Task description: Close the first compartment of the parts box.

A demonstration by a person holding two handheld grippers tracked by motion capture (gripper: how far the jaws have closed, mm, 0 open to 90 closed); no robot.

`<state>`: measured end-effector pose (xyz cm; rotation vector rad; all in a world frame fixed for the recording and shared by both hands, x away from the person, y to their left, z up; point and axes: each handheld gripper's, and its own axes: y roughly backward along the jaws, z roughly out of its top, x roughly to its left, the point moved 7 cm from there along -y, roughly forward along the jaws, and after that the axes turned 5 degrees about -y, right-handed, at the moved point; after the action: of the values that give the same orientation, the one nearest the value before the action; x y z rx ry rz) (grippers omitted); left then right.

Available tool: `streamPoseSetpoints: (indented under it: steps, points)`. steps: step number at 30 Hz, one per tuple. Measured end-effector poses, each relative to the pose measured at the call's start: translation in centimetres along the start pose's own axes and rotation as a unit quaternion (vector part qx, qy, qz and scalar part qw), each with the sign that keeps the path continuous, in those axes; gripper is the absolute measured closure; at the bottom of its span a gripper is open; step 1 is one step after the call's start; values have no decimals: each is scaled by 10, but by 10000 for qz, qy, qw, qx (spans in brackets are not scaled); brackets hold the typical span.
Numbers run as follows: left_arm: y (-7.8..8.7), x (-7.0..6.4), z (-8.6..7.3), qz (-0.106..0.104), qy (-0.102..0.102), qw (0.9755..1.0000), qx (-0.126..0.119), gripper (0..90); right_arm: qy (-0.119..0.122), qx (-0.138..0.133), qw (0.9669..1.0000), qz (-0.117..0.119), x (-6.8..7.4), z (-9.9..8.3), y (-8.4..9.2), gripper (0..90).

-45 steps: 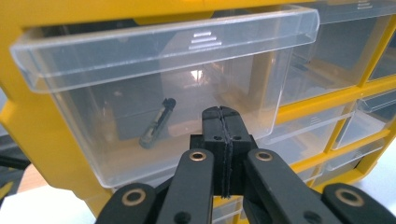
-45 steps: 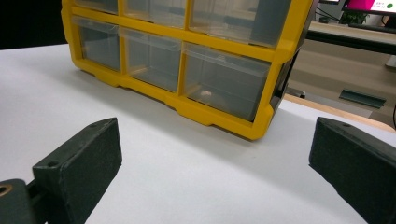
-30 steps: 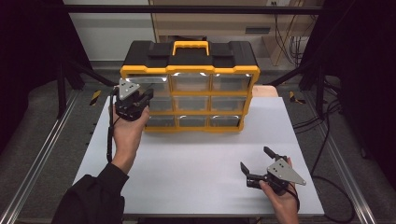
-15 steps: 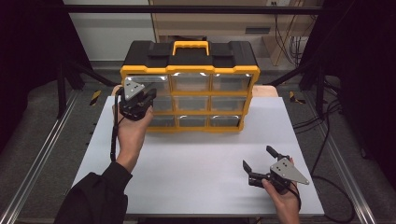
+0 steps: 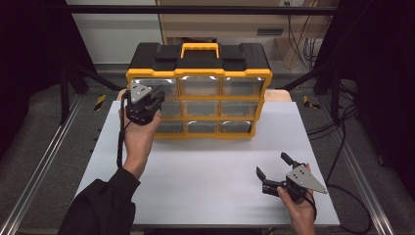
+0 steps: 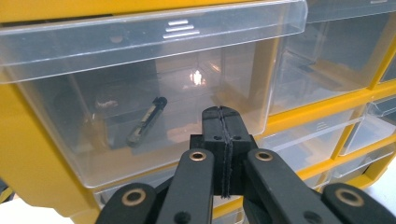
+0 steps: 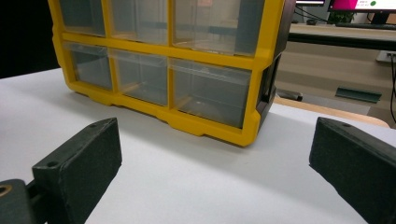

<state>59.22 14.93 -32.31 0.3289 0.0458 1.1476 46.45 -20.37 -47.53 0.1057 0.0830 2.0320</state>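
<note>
A yellow and black drawer organizer (image 5: 198,63) with clear drawers stands at the back of the white table (image 5: 205,161). My left gripper (image 5: 147,104) is held up against its left column. In the left gripper view, the jaws (image 6: 220,114) are pressed together with nothing between them, their tip right in front of the top-left clear drawer (image 6: 140,93). A dark pen-like thing (image 6: 146,121) lies inside that drawer. My right gripper (image 5: 272,165) rests low over the table's front right, open and holding nothing. The right gripper view (image 7: 215,158) faces the organizer's lower right corner (image 7: 247,126).
The organizer has a yellow carry handle (image 5: 199,48) on top. Bare white tabletop lies between the organizer and the right gripper. Metal rails (image 5: 44,161) run along both sides of the table, and cables (image 5: 337,147) trail off to the right.
</note>
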Motion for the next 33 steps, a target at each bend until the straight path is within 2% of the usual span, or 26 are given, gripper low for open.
streamPoseSetpoints:
  steps: [5,8,13,19,30,33]
  points:
    - [-1,1,-1,-11,41,10000,-22,897,92,28,10000,16,1,-1,0,26]
    - [0,2,0,-76,180,9998,-66,897,85,14,10000,34,1,0,0,27]
    - [-2,2,-1,-31,70,10000,-47,897,66,34,10000,26,-1,-1,0,28]
    - [-3,3,0,-52,187,9998,-69,898,61,90,9999,33,-1,-2,0,30]
    - [-5,8,4,1,71,9999,-92,897,68,102,9999,39,-1,-2,0,30]
    - [-5,9,4,-10,124,9999,-95,898,67,104,9999,46,-1,-3,0,31]
